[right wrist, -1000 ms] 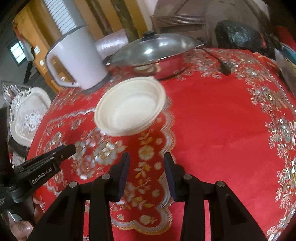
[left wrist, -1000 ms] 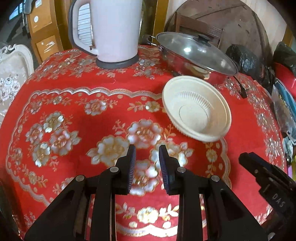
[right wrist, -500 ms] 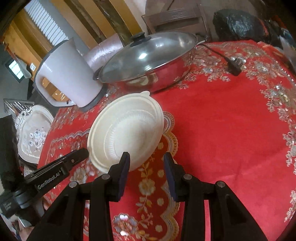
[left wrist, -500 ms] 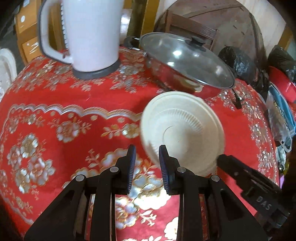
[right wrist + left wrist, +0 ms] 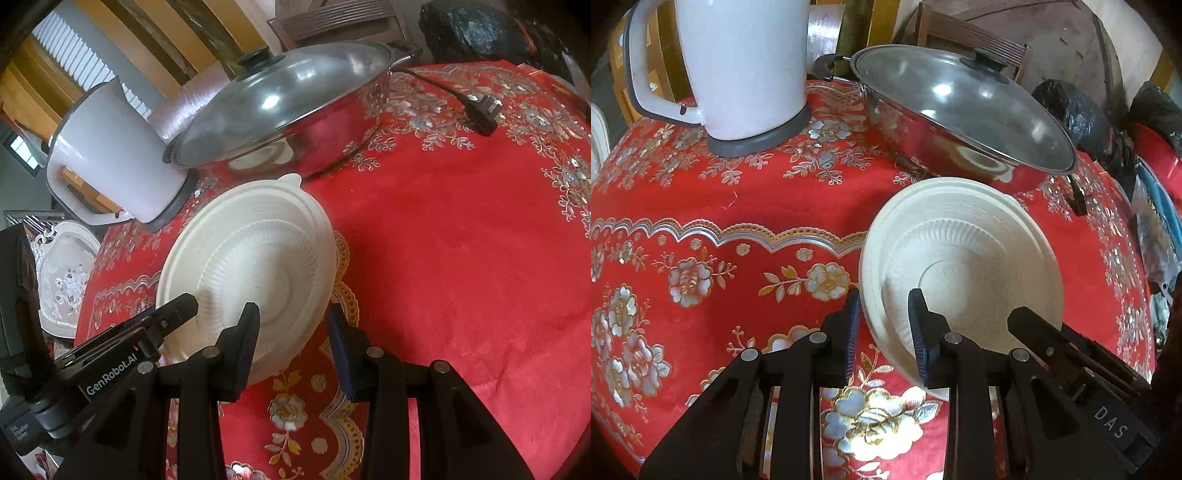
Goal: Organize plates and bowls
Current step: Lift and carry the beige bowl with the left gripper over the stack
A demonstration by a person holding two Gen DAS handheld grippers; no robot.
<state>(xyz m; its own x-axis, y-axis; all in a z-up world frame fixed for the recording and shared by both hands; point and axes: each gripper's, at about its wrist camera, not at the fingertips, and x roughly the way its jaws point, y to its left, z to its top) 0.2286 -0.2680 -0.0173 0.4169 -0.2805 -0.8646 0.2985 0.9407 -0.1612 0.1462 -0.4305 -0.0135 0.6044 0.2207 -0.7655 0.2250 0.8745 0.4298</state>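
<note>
A cream ribbed disposable bowl (image 5: 964,258) sits on the red flowered tablecloth, also in the right wrist view (image 5: 255,266). My left gripper (image 5: 882,325) is open, its jaws straddling the bowl's near-left rim. My right gripper (image 5: 295,332) is open, its jaws straddling the bowl's near-right rim. Each gripper shows in the other's view: the right one (image 5: 1071,354) and the left one (image 5: 147,332). Neither jaw pair has closed on the rim.
A steel pan with glass lid (image 5: 956,114) stands just behind the bowl, its plug (image 5: 484,114) lying on the cloth. A white electric kettle (image 5: 738,70) stands at the back left. An ornate white chair (image 5: 62,273) is beyond the table's left edge.
Both grippers have moved forward to the bowl from either side; their jaws now straddle its rim. The bowl looks larger and closer in both views.
</note>
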